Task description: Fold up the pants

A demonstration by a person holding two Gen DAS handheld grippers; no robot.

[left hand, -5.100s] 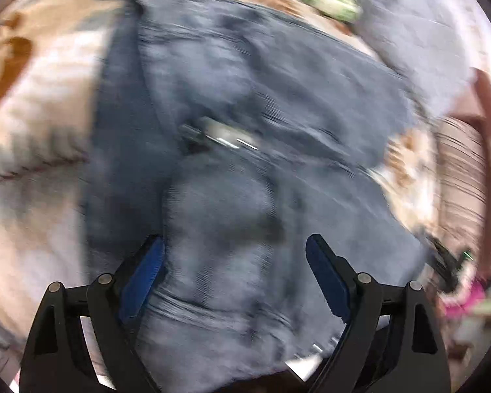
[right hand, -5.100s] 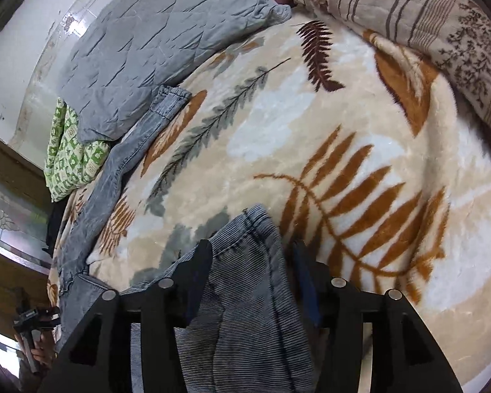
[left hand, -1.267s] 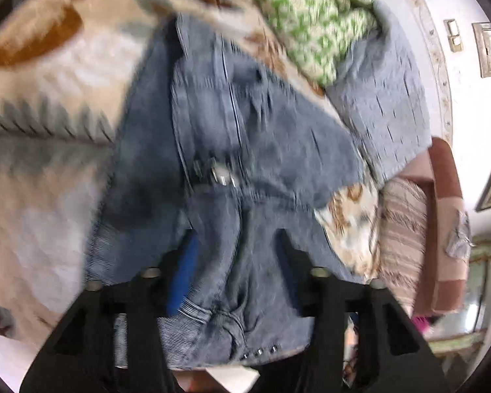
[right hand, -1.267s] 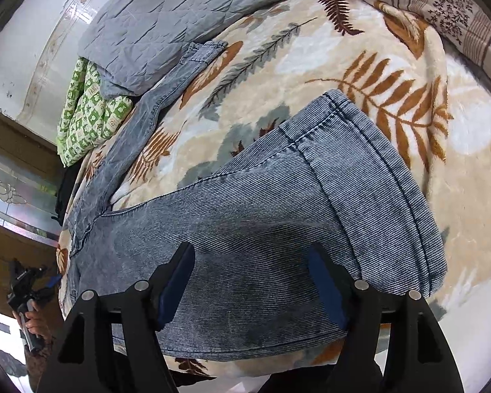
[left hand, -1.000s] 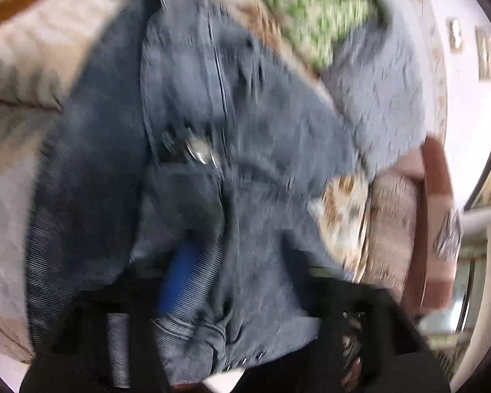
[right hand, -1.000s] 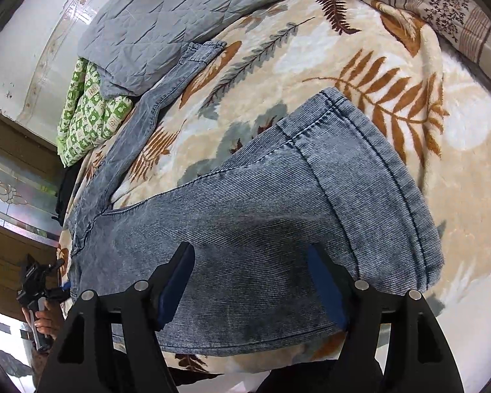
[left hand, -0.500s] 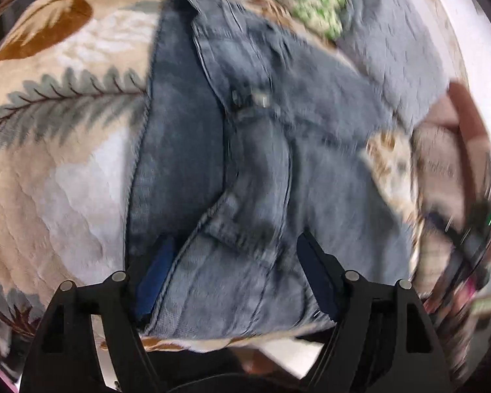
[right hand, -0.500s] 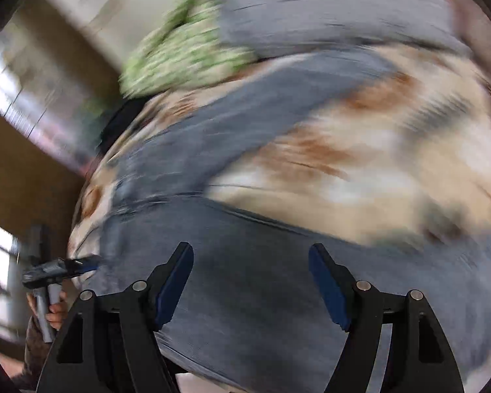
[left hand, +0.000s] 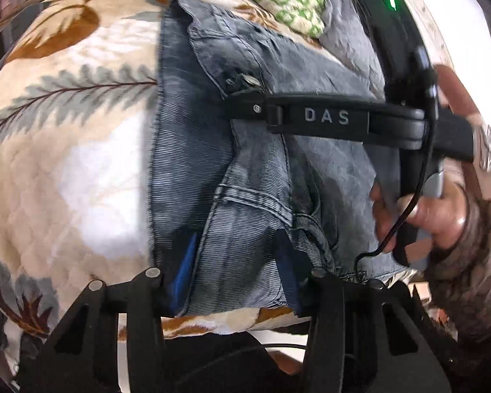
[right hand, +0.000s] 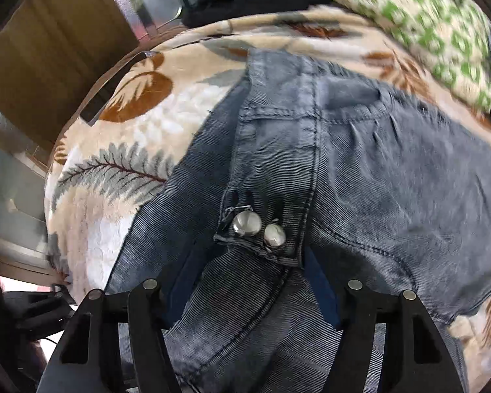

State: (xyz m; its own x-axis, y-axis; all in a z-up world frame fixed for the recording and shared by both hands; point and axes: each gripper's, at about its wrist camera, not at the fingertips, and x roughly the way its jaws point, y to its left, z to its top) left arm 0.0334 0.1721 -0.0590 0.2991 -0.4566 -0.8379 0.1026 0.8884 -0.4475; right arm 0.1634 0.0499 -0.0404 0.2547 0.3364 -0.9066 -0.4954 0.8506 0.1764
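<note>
Along the left wrist view, the left claw (left hand: 235, 271) pinches a fold of the pants (left hand: 245, 150) at the bed's (left hand: 81, 163) near edge; from the right wrist view, the right claw (right hand: 252, 288) stands half-open astride the waistband, its buttons (right hand: 257, 227) just ahead, nearer them.

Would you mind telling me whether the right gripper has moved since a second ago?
Yes. The right gripper has swung from the pant leg's hem to the jeans' waistband buttons, nearer the green pillow.
</note>
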